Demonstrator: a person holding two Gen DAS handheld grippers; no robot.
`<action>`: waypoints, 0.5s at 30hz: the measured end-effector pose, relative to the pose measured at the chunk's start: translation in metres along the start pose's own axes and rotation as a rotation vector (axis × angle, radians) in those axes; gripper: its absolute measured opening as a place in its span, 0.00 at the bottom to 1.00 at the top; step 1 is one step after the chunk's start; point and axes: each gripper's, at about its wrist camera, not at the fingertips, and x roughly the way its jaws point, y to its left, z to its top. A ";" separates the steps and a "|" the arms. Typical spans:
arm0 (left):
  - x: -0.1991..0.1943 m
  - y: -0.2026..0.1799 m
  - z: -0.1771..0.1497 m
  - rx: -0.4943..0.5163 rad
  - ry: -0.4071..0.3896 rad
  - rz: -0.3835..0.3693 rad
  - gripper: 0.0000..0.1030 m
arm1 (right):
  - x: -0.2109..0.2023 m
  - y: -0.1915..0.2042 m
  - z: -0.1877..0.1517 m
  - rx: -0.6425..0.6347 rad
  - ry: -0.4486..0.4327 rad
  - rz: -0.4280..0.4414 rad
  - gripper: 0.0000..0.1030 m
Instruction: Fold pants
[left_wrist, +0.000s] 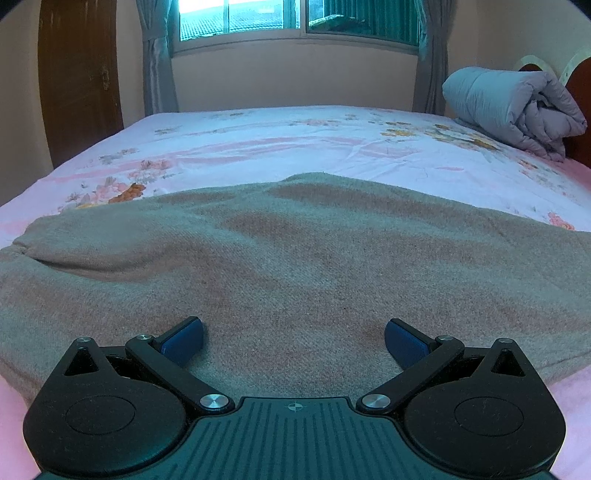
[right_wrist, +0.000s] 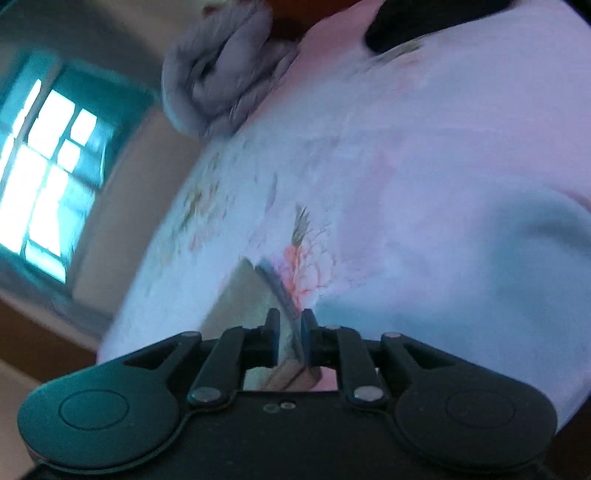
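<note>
The pants (left_wrist: 295, 258) are a coarse, woolly grey-brown cloth with a fine twill-like weave, matt and slightly fuzzy. Under them the bed sheet (left_wrist: 280, 144) is thin, smooth cotton-like cloth, printed with flowers and lightly creased. The rolled quilt (left_wrist: 513, 107) looks soft and puffy, with a faint sheen. The left claw (left_wrist: 293, 341) is matt black plastic with shiny metal pivot pins and blue ribbed pads (left_wrist: 183, 341). The door (left_wrist: 79, 77) is dark, scuffed wood.
</note>
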 end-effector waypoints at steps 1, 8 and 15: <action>0.000 0.000 0.000 0.000 -0.003 0.001 1.00 | -0.007 -0.004 -0.004 0.035 -0.018 0.017 0.06; 0.000 0.000 -0.001 -0.002 -0.006 0.000 1.00 | 0.010 -0.026 -0.039 0.199 0.037 0.056 0.01; 0.000 0.000 -0.001 -0.002 -0.008 0.000 1.00 | 0.030 -0.024 -0.048 0.282 0.030 0.081 0.01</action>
